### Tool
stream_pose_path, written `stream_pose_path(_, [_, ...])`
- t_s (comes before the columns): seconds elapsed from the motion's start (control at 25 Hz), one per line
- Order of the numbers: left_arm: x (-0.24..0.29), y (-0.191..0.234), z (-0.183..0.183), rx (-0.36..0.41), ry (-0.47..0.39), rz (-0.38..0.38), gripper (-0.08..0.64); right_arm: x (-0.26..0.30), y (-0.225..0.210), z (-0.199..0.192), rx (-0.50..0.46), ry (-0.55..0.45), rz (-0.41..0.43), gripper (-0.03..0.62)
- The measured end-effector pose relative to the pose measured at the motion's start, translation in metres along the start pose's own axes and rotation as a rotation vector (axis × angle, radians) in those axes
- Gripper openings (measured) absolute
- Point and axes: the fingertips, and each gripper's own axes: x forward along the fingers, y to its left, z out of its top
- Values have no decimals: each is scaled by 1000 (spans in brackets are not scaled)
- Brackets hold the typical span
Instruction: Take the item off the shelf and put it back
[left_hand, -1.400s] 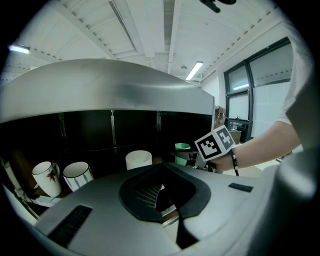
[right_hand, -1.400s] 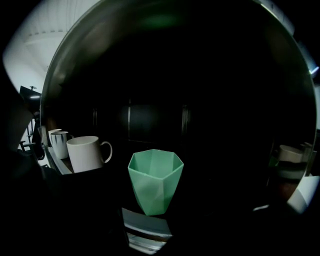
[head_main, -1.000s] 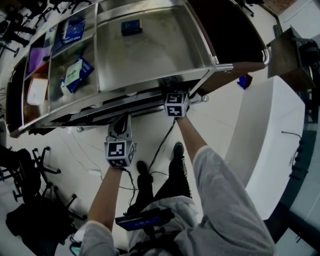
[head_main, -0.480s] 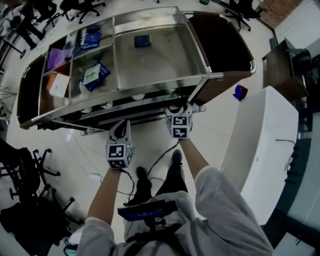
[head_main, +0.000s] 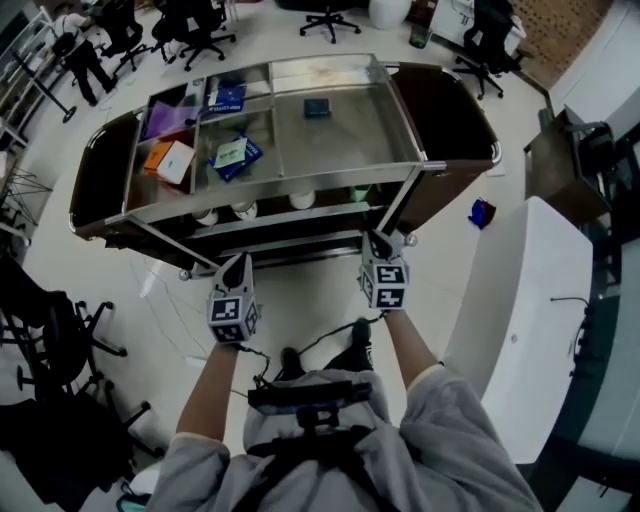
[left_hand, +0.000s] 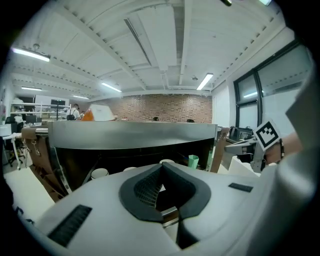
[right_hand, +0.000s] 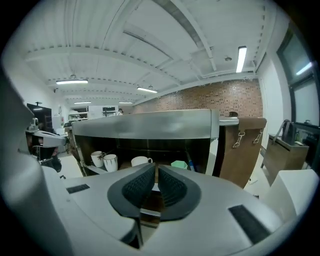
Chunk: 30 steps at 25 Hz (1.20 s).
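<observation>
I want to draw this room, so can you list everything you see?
cart: one, silver, middle of floor
small box: one, dark blue, cart's big top compartment
packets: two, blue, middle top compartments
flat box: one, white, left top compartment
white cups: three, white, lower shelf
green cup: one, green, same shelf
office chairs: several, black, around the room
counter: one, white, right side
left gripper: one, grey, facing the cart
right gripper: one, grey, jaws together, empty
</observation>
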Motion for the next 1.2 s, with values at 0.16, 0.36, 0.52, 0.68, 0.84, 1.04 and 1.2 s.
stream_pose_path(0.16, [-26, 15, 4, -9, -17, 12, 7, -23, 12, 0, -3, 2, 42, 11])
stream_pose_path(0.36, [-53, 23, 2, -13, -12, 33, 6, -52, 27, -1, 0, -3, 77, 11])
stream_pose_path(0.52, [-68, 28, 4, -22, -20, 47, 8, -69, 38, -5, 6, 6, 90, 11])
stream_pose_path(0.68, [-81, 36, -1, -46, -17, 64, 6, -80, 46, -18, 24, 25, 85, 9])
stream_pose_path(0.84, [-89, 45, -8, -73, -9, 79, 6, -85, 49, -28, 24, 41, 81, 9])
stream_pose_path(1.04, [-96, 49, -8, -94, -15, 87, 6, -89, 49, -28, 14, 43, 80, 8])
stream_pose_path(1.2, [-95, 49, -9, -97, -15, 86, 6, -89, 47, -27, 10, 36, 80, 8])
